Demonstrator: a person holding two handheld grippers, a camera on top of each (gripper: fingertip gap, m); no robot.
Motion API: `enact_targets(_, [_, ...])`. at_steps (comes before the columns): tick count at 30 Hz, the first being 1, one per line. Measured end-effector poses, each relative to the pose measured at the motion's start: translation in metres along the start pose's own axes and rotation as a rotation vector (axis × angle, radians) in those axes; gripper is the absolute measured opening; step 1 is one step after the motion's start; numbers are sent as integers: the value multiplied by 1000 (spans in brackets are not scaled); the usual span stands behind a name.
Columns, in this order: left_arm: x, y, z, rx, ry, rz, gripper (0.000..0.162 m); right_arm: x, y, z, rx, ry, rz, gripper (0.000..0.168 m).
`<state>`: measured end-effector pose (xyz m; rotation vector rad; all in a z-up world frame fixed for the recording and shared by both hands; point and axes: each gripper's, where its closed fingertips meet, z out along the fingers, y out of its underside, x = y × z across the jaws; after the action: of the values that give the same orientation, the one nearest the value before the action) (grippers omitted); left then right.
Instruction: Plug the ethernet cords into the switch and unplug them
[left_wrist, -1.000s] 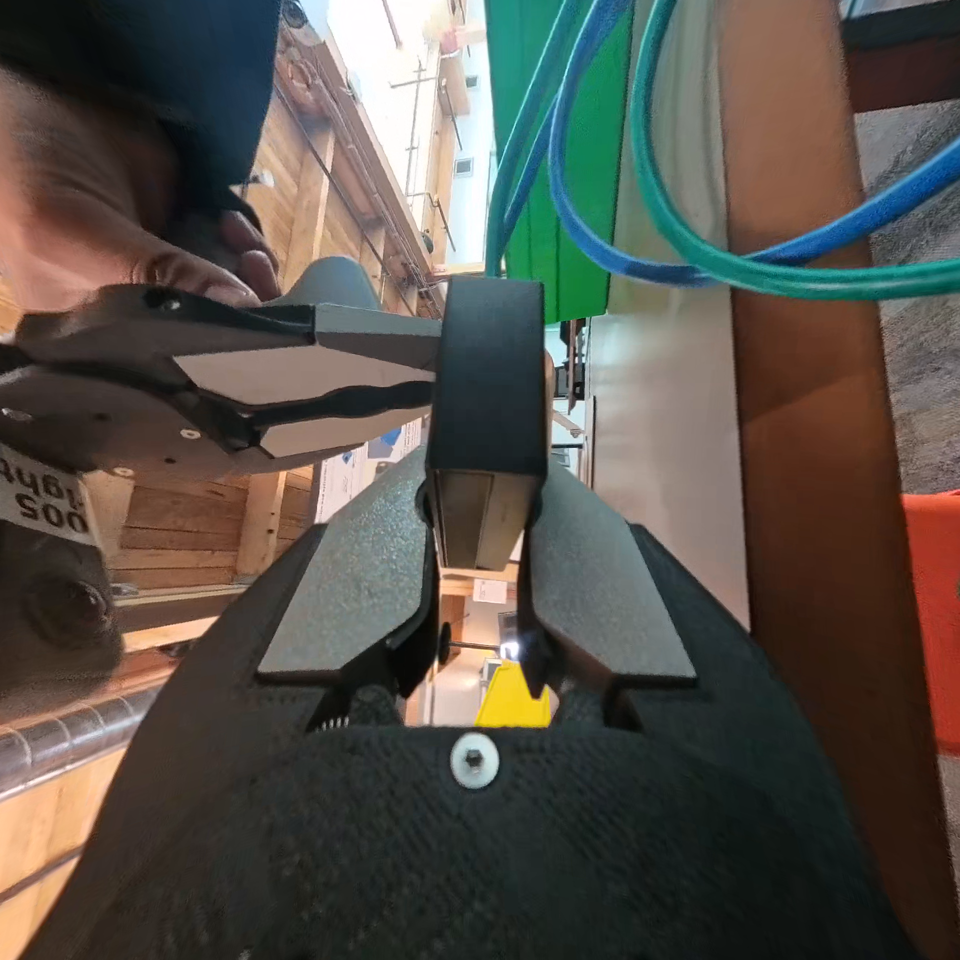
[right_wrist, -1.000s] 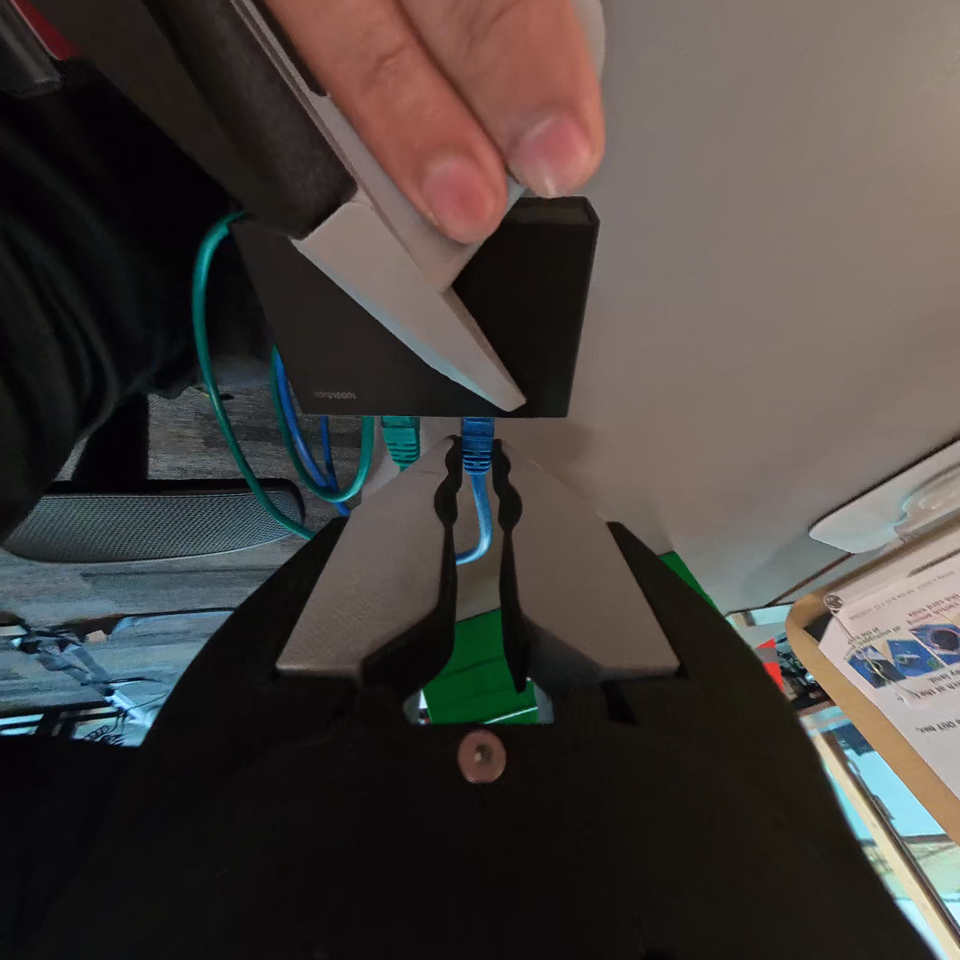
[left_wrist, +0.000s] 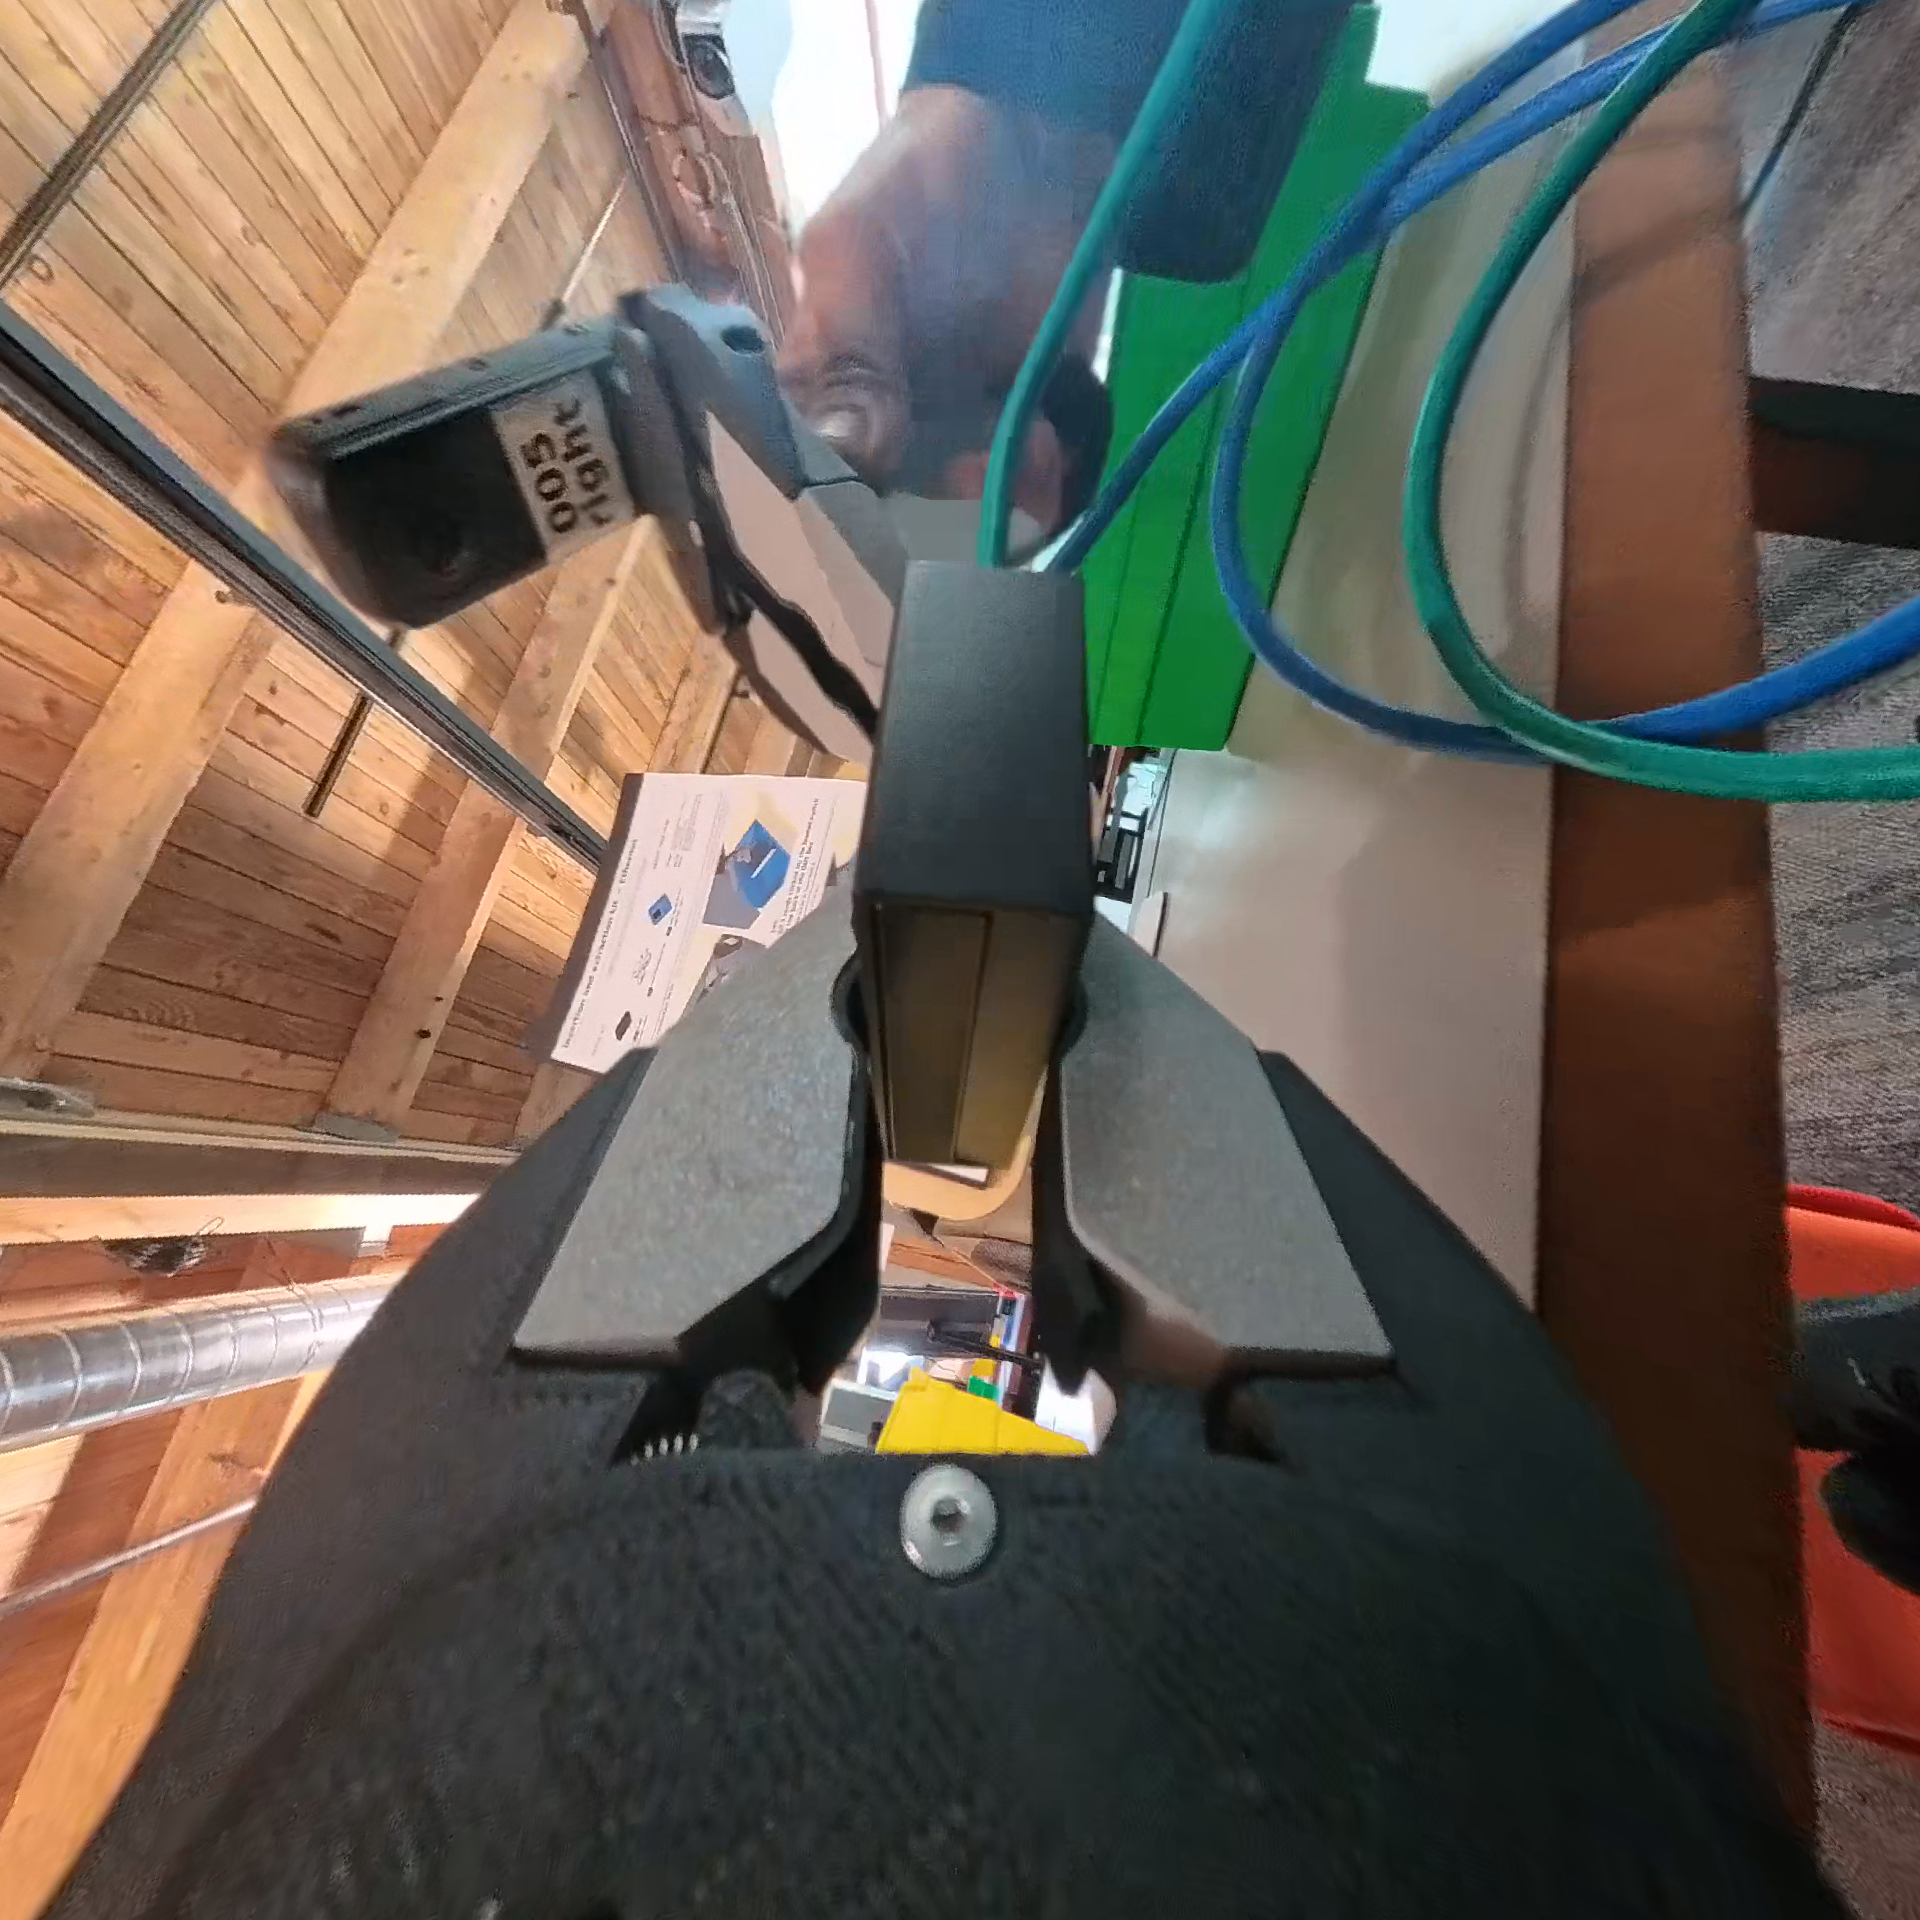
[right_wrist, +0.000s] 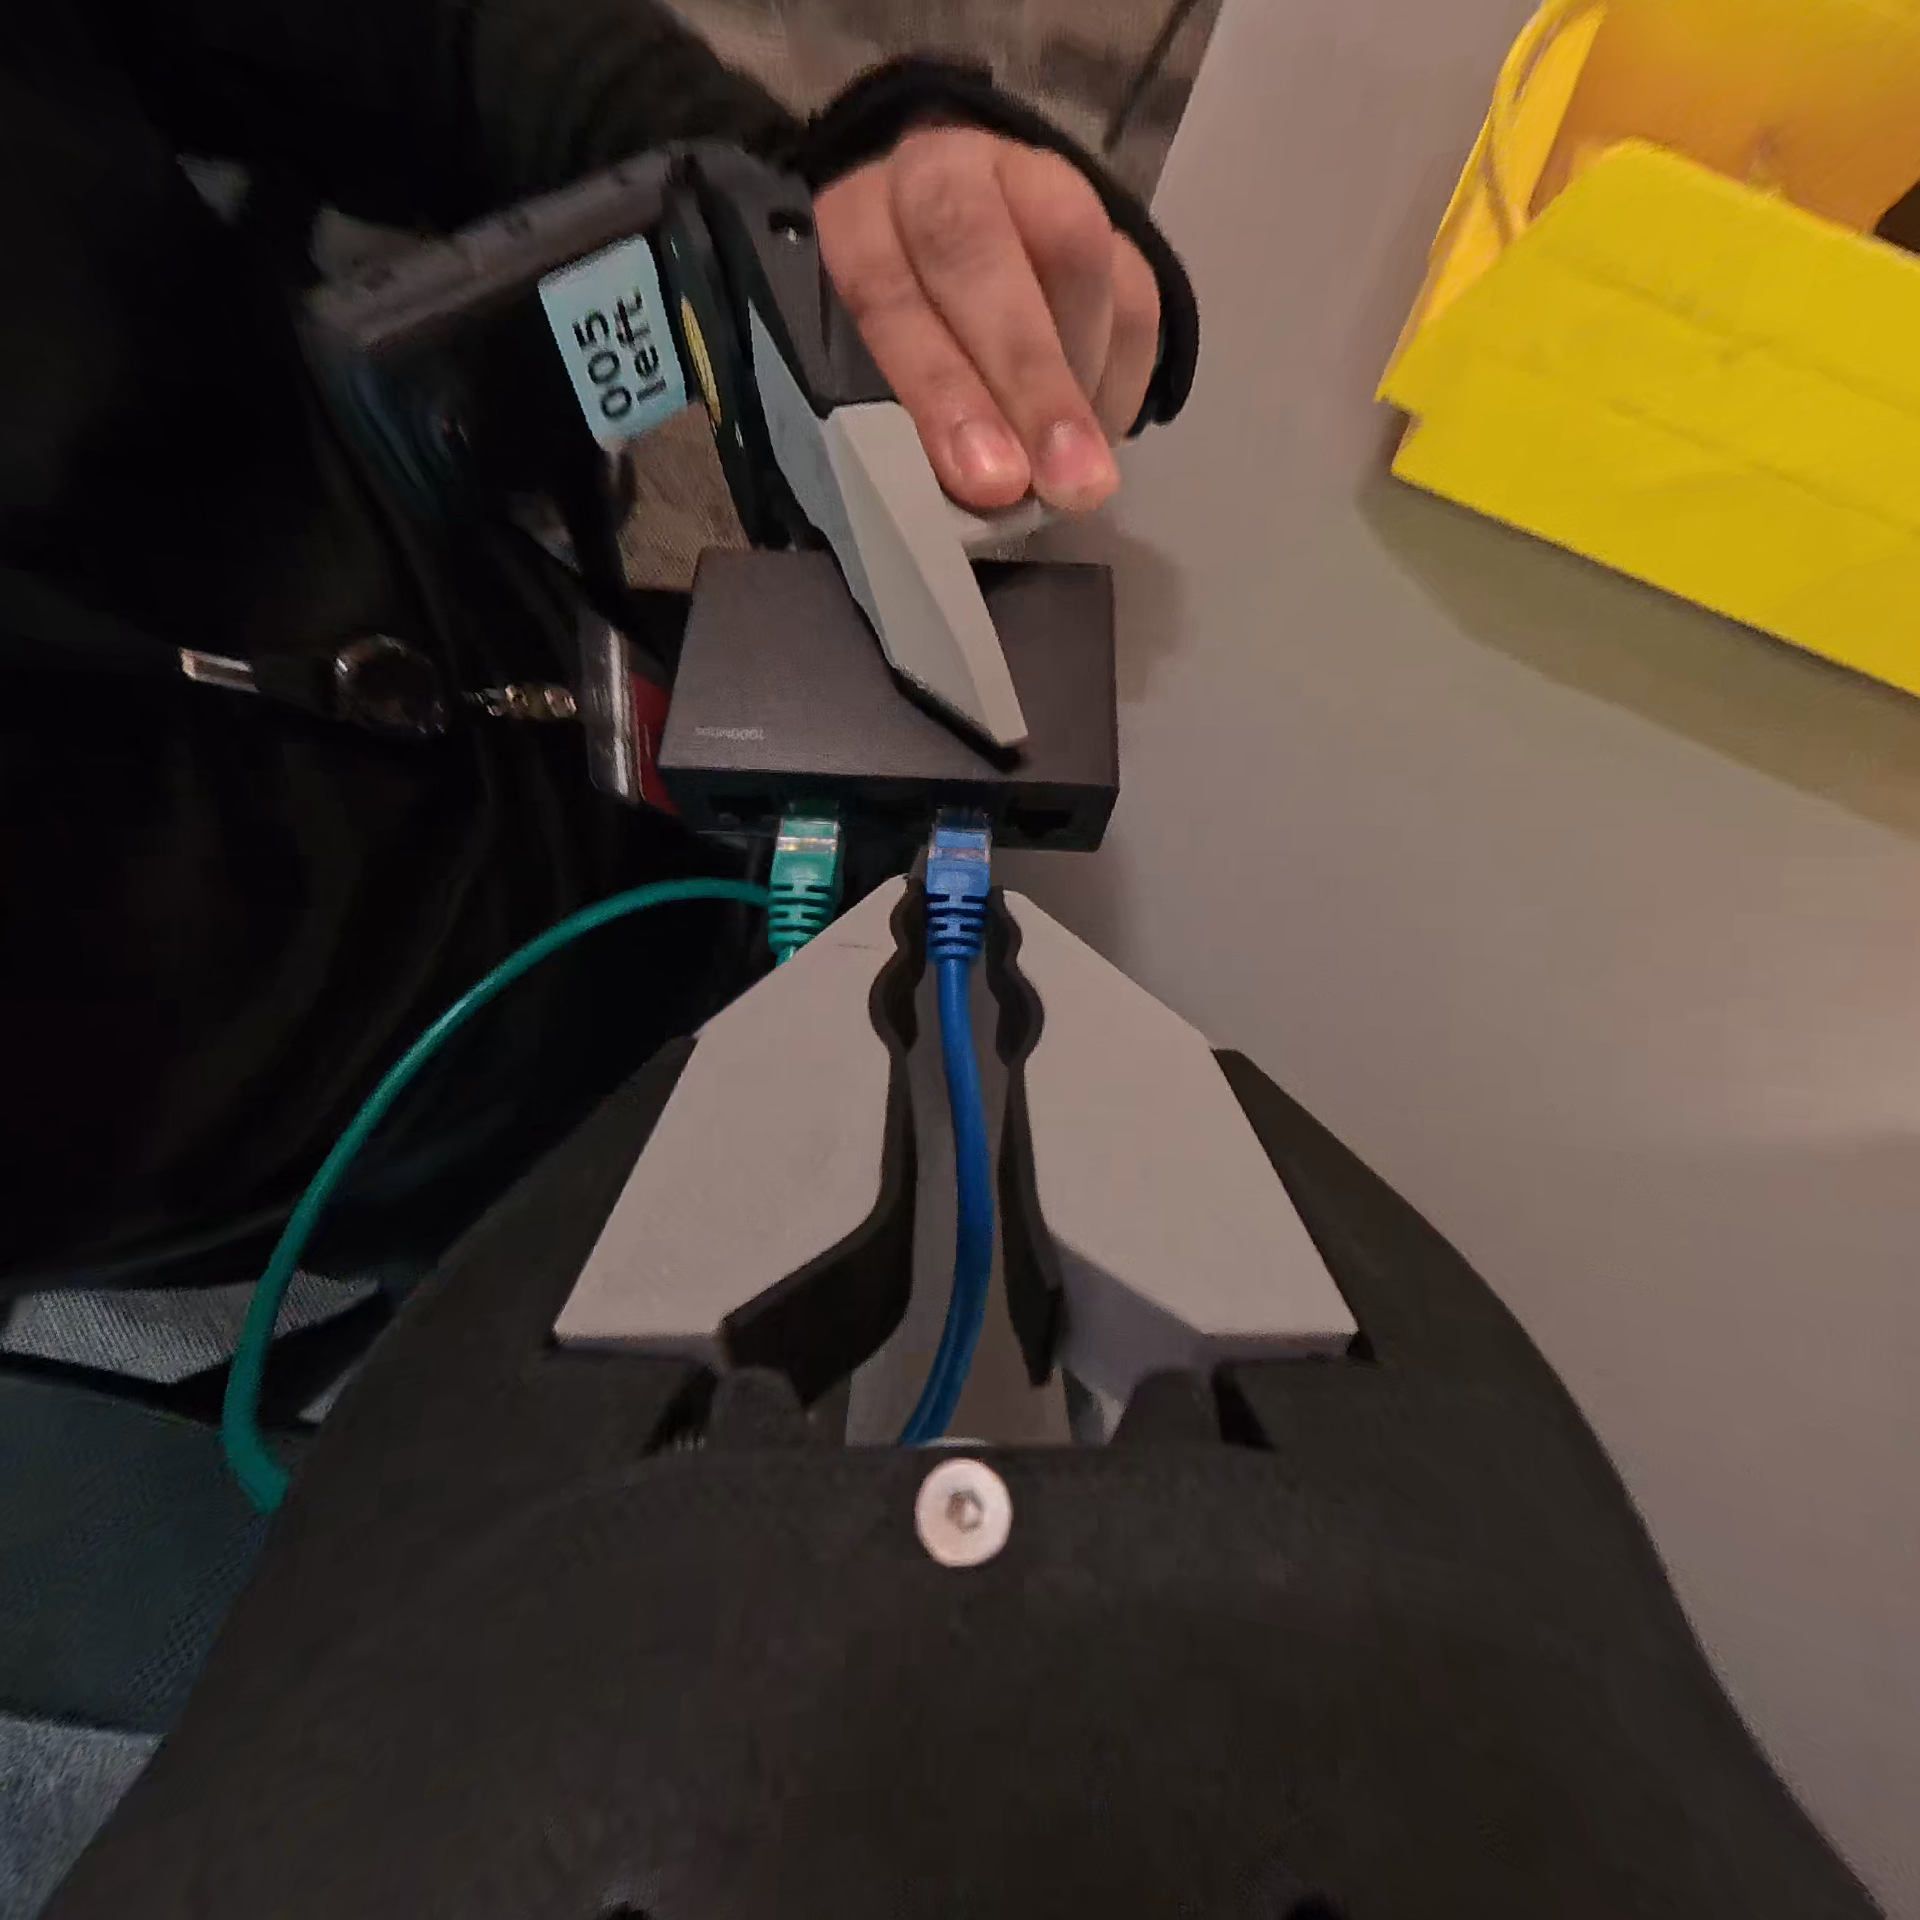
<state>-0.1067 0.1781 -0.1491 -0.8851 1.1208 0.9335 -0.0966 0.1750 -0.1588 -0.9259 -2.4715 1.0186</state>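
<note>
Holding the switch (left_wrist: 977, 748) in my left gripper (left_wrist: 966, 997), its fingers clamped on the two broad faces of the black box, which is lifted clear of the grey table (right_wrist: 1455, 935). In the right wrist view one grey finger (right_wrist: 925, 623) of that gripper lies across the top of the box, with my left hand (right_wrist: 997, 332) behind it.

My right gripper (right_wrist: 951, 914) has its tips closed around the boot of the blue cord (right_wrist: 961, 1143), just behind the plug. Blue plug sits at a port on the switch's front face; whether it is fully seated I cannot tell. The cord runs back between the fingers toward the camera. The green cord (right_wrist: 436, 1049) is plugged into a port to the left of it and loops down and away.

Writing: each gripper's camera housing carries a sticker, pale blue on the left one (right_wrist: 613, 343), grey on the right one (left_wrist: 566, 483). Small pale print on the switch's top near the front edge. A printed sheet (left_wrist: 717, 914) with blue pictures stands beyond the switch in the left wrist view.

Containers: yellow bin (right_wrist: 1683, 395) on the table to the right, contents not visible.

Around: green panel (left_wrist: 1216, 540), brown wooden table edge (left_wrist: 1652, 935), both cords looping across it, wooden ceiling boards (left_wrist: 208, 312).
</note>
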Motion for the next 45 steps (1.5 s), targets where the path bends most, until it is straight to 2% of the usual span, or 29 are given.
enact_targets(4, [5,2,1,-6,20,5,26,4,4,3,32,-7,21,6])
enact_targets(9, [9,7,14,-29,20,65,27,13,15,-6,15,-82,159,9])
enact_targets(11, [0,9,13,-26,-1,70,27,19,14,-19,83,-101,230,14])
enact_targets(14, [-15,14,6,-36,-35,60,28,24,10,-46,233,-126,344,37])
enact_targets(17, [-30,19,2,-43,-62,-2,27,17,8,-62,334,-149,381,38])
enact_targets(21, [-70,18,-5,-33,-125,-101,27,29,19,-86,331,122,351,45])
enact_targets(25, [-123,22,-12,-33,-213,-224,27,19,-7,-158,577,266,319,49])
enact_targets(29, [-182,46,-5,-134,-296,-378,27,4,-21,-231,789,469,303,37])
enact_targets(31, [-204,57,5,-182,-292,-453,28,0,-19,-255,844,603,283,29])
enact_targets(33, [-207,66,21,-243,-248,-430,28,-1,-12,-271,863,747,275,28])
enact_targets(37, [-184,86,55,-334,-204,-377,28,-2,-1,-271,836,839,289,28])
enact_targets(39, [-181,106,65,-384,-266,-374,28,6,11,-262,765,832,362,28])
enact_targets(41, [-173,131,74,-447,-286,-450,27,14,21,-257,736,836,418,35])
enact_targets(43, [-157,147,85,-473,-261,-551,28,17,26,-248,721,792,445,38])
enact_targets(45, [-135,145,96,-444,-198,-501,27,20,33,-239,698,758,470,39])
